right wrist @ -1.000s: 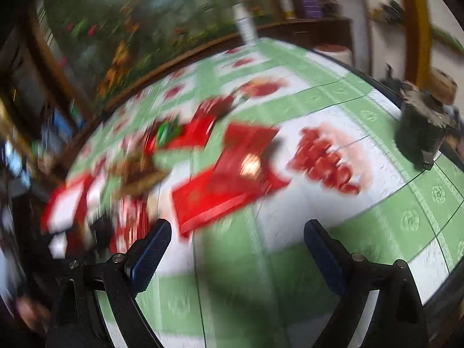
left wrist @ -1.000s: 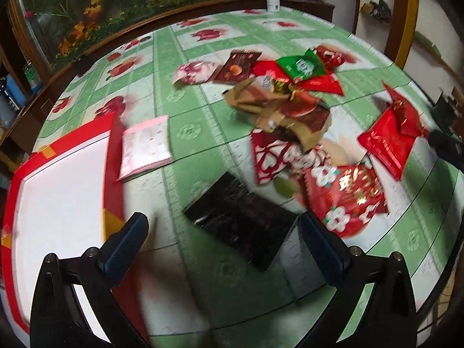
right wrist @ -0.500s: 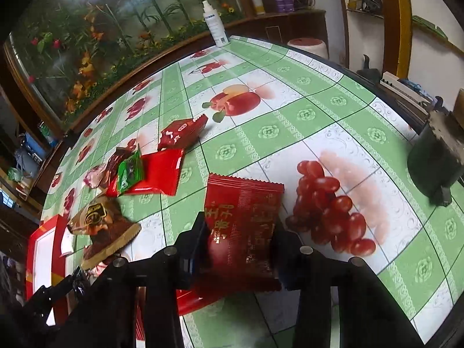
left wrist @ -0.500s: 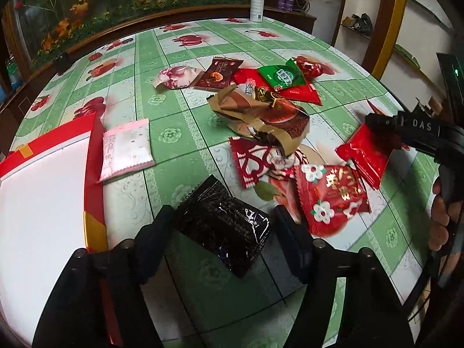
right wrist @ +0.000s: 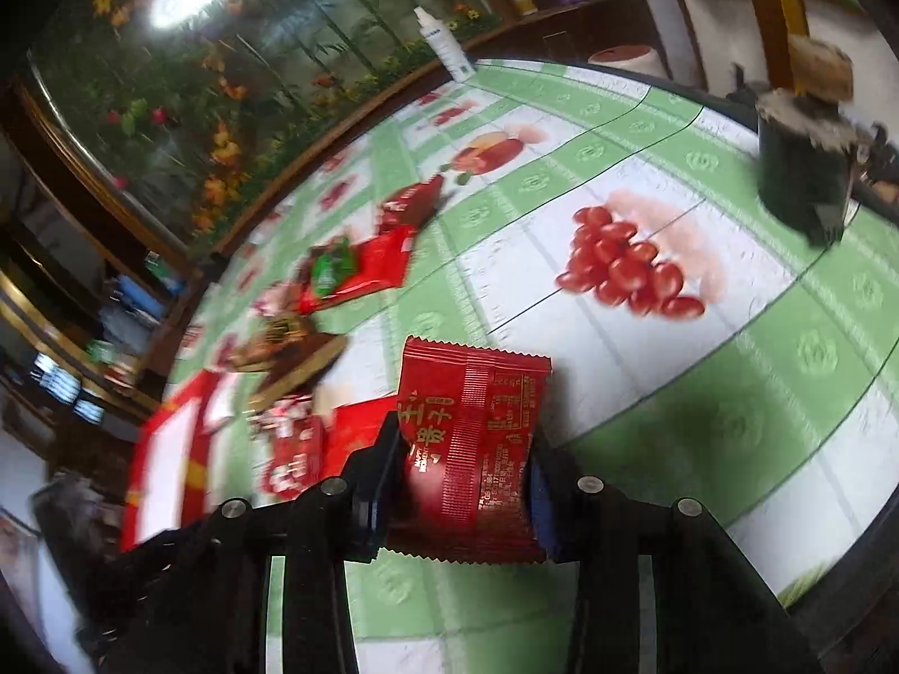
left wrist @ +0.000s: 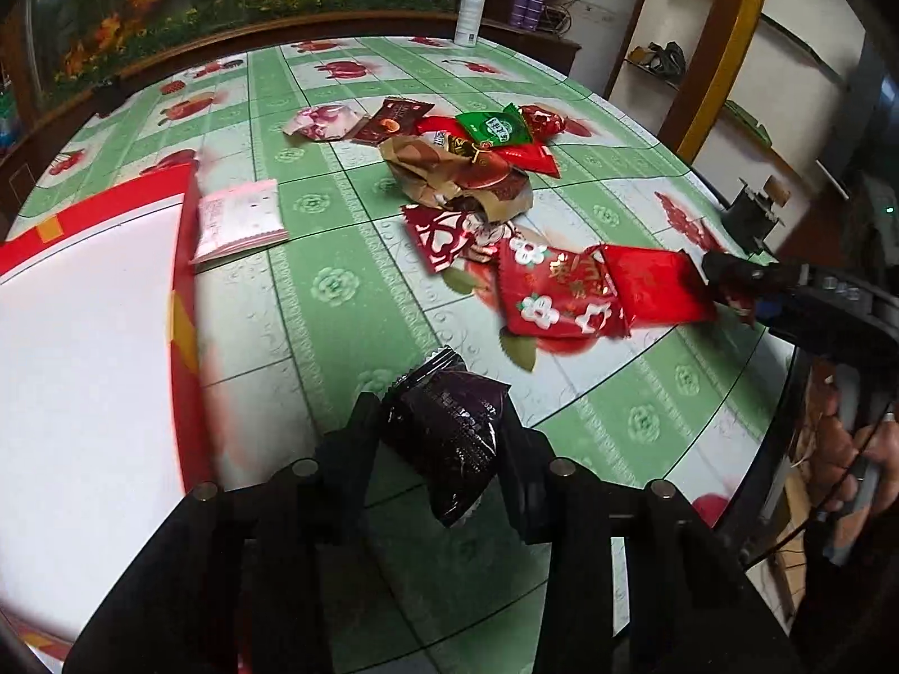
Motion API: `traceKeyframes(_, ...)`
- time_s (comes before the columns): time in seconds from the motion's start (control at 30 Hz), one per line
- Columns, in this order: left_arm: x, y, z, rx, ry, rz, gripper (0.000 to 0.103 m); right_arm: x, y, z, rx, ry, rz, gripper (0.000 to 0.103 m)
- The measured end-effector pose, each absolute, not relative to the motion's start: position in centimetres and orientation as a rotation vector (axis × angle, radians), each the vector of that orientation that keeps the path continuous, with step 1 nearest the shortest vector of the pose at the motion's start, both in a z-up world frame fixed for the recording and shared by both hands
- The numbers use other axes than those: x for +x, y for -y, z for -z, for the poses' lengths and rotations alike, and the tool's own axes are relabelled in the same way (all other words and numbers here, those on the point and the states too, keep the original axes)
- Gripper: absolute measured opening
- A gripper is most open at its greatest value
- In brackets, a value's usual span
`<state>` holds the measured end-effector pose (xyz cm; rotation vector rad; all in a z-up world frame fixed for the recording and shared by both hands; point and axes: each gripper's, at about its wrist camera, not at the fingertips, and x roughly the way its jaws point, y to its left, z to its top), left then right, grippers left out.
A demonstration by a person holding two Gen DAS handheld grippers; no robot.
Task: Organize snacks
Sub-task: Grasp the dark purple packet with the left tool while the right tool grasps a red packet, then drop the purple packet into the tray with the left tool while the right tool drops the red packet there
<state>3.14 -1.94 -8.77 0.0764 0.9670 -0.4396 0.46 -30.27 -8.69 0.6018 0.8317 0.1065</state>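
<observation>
My left gripper [left wrist: 441, 449] is shut on a black snack packet [left wrist: 446, 435] and holds it lifted just above the table. My right gripper [right wrist: 463, 483] is shut on a red snack packet [right wrist: 477, 432], also lifted; it shows in the left wrist view [left wrist: 654, 283] at the right. A pile of loose snack packets [left wrist: 466, 168] lies mid-table. A red packet with white flowers [left wrist: 556, 297] lies near the right gripper. A pink packet [left wrist: 241, 219] lies beside the red-rimmed white tray [left wrist: 78, 309] at the left.
A white spray bottle [left wrist: 469, 11] stands at the table's far edge. A dark round container [right wrist: 803, 168] sits near the right edge. The table edge curves close on the right and front. A wooden ledge with flowers runs behind.
Both grippers closed on their packets, the left on the black one, the right on the red one, and lifted them off the table. The right gripper has carried its packet leftward.
</observation>
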Motion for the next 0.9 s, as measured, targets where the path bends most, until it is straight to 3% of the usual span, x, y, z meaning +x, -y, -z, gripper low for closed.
traceKeyframes(0.37, 0.7, 0.3, 8.1, 0.054, -0.947, 0.459, 0.035, -1.7, 24.8, 8.3, 0.599, -0.802, -0.355, 0.04)
traceKeyframes(0.53, -0.9, -1.6, 4.9, 0.091, -0.829, 0.401, 0.035, -0.6, 20.3, 8.3, 0.577, -0.814, -0.477, 0.04)
traceKeyframes(0.9, -0.4, -13.9, 3.6, 0.054, -0.769, 0.077, 0.036, 3.3, 7.3, 6.8, 0.477, -0.86, -0.7, 0.04)
